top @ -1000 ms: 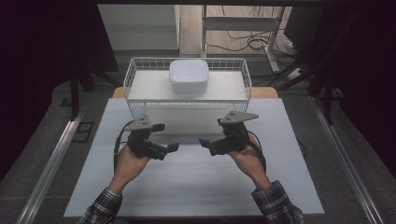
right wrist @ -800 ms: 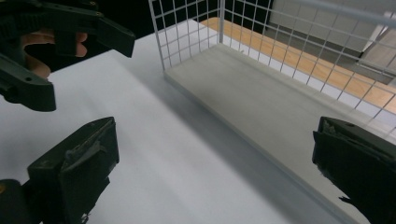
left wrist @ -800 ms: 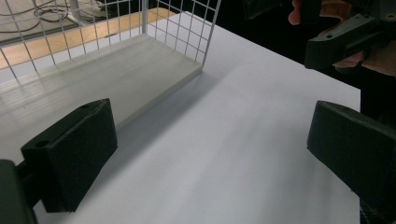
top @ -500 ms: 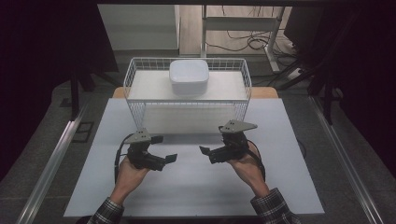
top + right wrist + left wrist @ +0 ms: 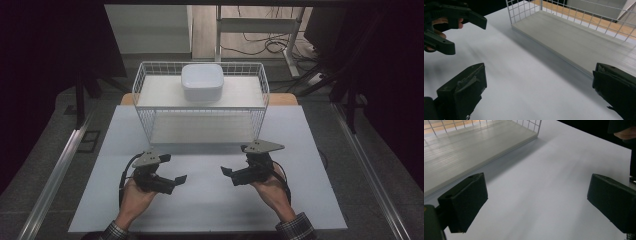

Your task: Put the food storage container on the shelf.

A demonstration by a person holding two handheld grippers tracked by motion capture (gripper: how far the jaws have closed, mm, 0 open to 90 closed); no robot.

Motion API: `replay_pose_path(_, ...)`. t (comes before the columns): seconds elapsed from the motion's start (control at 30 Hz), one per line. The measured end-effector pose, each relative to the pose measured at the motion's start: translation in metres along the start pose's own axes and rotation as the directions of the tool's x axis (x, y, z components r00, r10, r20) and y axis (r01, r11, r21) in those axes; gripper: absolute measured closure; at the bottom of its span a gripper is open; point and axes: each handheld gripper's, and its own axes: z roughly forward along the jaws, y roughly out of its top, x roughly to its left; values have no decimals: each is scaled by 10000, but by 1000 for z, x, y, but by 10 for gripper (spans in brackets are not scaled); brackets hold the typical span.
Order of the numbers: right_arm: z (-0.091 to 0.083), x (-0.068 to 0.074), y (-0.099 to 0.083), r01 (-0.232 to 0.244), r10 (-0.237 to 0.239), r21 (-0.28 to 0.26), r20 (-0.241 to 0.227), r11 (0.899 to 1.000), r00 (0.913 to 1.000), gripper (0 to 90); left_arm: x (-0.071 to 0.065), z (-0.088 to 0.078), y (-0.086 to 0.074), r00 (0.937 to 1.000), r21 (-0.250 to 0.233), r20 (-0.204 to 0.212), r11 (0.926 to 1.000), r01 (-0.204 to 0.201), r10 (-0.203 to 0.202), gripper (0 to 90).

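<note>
Resting low over the white table (image 5: pixel 310 200), the left gripper (image 5: pixel 176 181) gaped wide and held nothing. Well ahead, the white bowl (image 5: pixel 202 82) sat upside down on the wire rack (image 5: pixel 142 80); probably rigid, light and slippery, best gripped across opposite sides. The right gripper (image 5: pixel 226 171) gaped equally, empty.
</note>
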Motion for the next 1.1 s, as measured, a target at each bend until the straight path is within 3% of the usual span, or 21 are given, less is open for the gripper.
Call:
replay_pose_path(0.47,-17,-1,-25,-124,111,261,485,9996,9988,0,-4,-16,-21,9993,-16,-347,9999,139,-140,38)
replay_pose_path(1.1,-46,-15,-69,-528,457,559,1211,9970,9916,0,-4,-34,-50,9941,493,-1065,9985,243,-189,35)
